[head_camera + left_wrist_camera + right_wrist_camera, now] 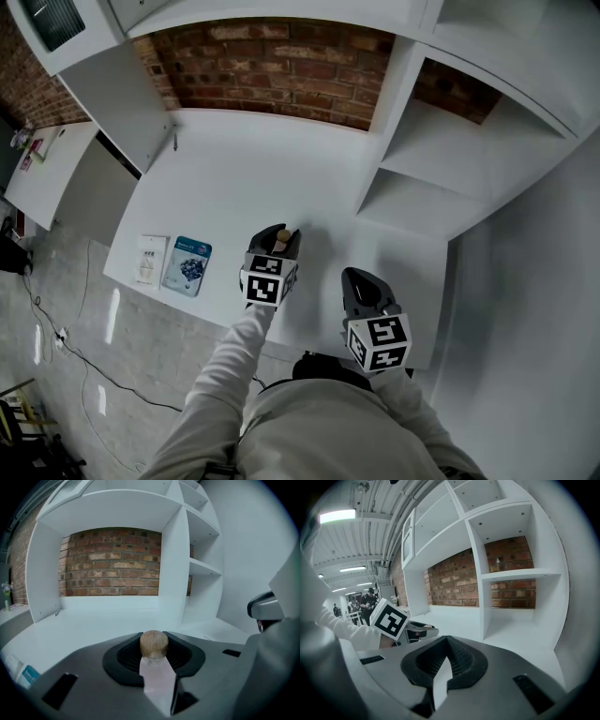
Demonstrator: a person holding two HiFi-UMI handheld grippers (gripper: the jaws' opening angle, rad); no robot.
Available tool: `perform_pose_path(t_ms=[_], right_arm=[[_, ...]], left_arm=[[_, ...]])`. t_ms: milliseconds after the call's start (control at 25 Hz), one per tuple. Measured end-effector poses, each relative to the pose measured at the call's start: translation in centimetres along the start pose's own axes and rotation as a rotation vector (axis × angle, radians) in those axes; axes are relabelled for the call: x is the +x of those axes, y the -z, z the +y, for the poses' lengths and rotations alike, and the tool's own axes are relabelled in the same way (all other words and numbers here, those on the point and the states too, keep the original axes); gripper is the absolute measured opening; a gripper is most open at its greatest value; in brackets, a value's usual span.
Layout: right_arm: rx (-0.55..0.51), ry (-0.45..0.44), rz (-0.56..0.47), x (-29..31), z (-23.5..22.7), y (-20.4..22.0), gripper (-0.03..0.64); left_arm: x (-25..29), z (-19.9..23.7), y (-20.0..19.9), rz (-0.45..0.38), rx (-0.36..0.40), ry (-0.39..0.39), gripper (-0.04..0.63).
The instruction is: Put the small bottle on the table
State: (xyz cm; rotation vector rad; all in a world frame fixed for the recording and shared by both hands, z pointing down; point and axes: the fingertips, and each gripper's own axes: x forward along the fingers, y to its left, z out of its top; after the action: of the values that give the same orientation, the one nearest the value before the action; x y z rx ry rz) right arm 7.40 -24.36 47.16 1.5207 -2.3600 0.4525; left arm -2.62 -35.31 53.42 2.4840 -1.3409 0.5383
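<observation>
The small bottle (154, 644), clear-bodied with a round wooden stopper, sits between the jaws of my left gripper (153, 638), which is shut on it. In the head view the left gripper (275, 251) hovers over the white table (234, 178) near its front edge, and the bottle's stopper (282, 242) pokes out between the jaws. My right gripper (361, 286) is to the right, also over the front of the table. In the right gripper view its jaws (446, 641) meet at the tips with nothing between them.
Two flat packets lie at the table's front left, one white (150, 260) and one blue (187, 266). A white shelf unit (427, 173) stands at the right, against a brick wall (272, 66). People stand far off to the left in the right gripper view.
</observation>
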Motion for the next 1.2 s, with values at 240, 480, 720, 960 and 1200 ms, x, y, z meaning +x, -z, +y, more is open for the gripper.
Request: perform_pose_path(t_ms=[240,480,720,960,1200], right_arm=[[0.005,0.010,0.003,0.2,-0.8,0.0,0.028],[0.016,0.025,0.011,0.4,-1.7,0.2,0.028],[0.025,0.040,0.016,0.4,-2.5,0.3,0.028],[0.025,0.042,0.016,0.8,-3.0,0.1,0.028],[0.030,0.049,0.020,1.0,-3.4,0.0,0.028]], left_arm=[[1.8,-0.1,-0.7,0.015,0.036,0.019,0.138],[3.6,0.2,-2.0,0.008,0.054,0.027,0.138],[5.5,0.2,-2.8,0.002,0.057,0.025,0.138],[6.8,0.2,-3.3,0.003,0.056,0.023,0.138],[7.6,0.5,-3.4,0.006,0.064,0.030,0.138]])
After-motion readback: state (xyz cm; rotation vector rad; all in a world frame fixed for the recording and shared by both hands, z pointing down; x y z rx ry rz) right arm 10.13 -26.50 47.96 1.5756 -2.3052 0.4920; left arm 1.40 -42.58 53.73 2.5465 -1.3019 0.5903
